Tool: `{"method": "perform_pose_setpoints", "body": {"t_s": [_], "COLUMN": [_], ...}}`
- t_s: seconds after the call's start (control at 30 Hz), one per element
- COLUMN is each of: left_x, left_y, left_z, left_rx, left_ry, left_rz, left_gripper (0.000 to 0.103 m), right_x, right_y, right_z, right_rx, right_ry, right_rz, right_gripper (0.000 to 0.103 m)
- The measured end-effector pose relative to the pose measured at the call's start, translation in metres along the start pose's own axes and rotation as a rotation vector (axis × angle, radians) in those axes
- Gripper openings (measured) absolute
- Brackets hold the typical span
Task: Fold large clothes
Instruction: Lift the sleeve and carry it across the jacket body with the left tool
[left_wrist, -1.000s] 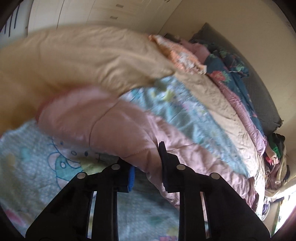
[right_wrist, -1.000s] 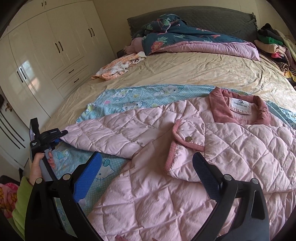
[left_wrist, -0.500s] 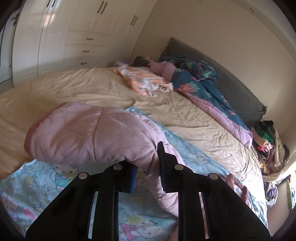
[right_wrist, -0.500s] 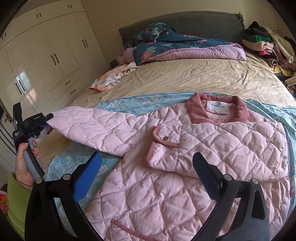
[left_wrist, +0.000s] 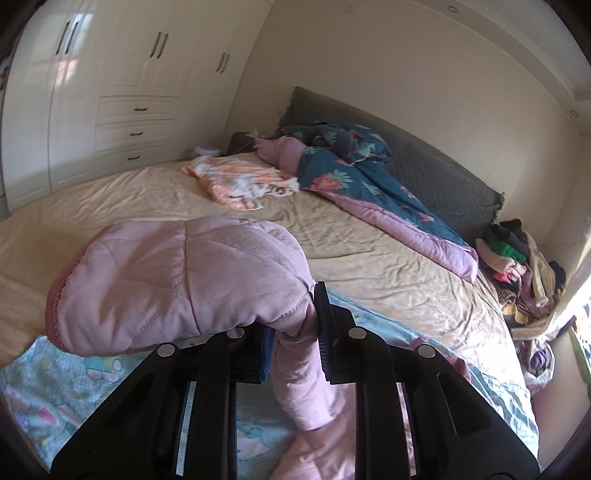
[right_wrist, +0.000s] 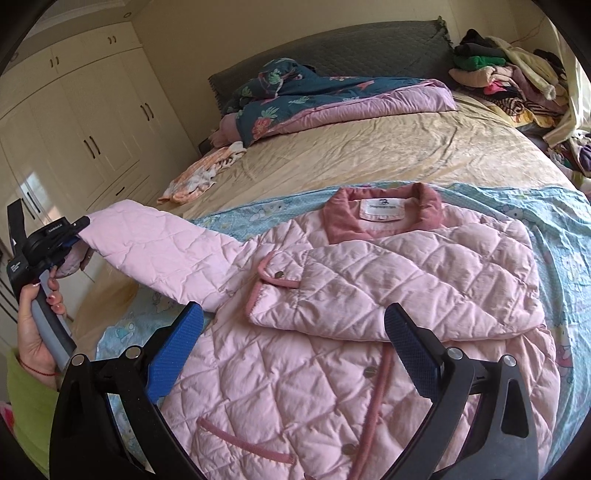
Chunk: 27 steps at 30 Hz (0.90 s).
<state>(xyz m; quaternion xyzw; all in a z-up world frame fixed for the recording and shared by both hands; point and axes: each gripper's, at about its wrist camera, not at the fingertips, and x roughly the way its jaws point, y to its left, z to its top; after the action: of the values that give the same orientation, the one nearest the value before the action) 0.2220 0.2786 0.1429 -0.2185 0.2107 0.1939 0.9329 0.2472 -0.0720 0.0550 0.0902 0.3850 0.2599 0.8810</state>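
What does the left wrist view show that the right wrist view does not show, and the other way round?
Only the left wrist view: the left gripper from behind, its jaws shut on the sleeve near the cuff.
Only the right wrist view: the jacket body flat on the blue sheet, its other sleeve folded across the chest, the open right gripper over it, the hand.
Both: sleeve, bed, wardrobe, clothes pile.

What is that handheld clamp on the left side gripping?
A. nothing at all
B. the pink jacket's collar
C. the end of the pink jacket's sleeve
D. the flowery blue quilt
C: the left gripper is shut on the sleeve near its cuff, holding it off the bed.
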Motion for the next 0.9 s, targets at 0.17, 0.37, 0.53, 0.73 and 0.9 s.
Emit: {"method": "perform_pose_setpoints", "body": {"t_s": [0.17, 0.37, 0.53, 0.73, 0.9], "left_x": [-0.003, -0.006, -0.007, -0.007, -0.003], "left_y": [-0.032, -0.069, -0.100, -0.137, -0.167], "left_z": [-0.006, -0.016, -0.028, -0.047, -0.066], "left_rx": [0.036, 0.082, 0.133, 0.204, 0.254], "left_ry": [-0.003, 0.002, 0.012, 0.024, 0.047], "left_rz": [-0.031, -0.071, -0.106, -0.145, -0.179], "left_gripper": [0.012, 0.012, 0.012, 0.012, 0.012], "right_x": [-0.004, -0.007, -0.012, -0.021, -0.036], "right_y": [-0.021, -0.046, -0.072, -0.097, -0.116], "right_z": [-0.004, -0.008, -0.012, -0.014, -0.015], "right_rx": [0.031, 0.046, 0.093, 0.146, 0.177], "right_ry": [-0.005, -0.039, -0.070, -0.077, -0.103], "right_rz": [-0.021, -0.106, -0.132, -0.134, -0.147], "right_gripper": [0.098, 0.098, 0.098, 0.098, 0.098]}}
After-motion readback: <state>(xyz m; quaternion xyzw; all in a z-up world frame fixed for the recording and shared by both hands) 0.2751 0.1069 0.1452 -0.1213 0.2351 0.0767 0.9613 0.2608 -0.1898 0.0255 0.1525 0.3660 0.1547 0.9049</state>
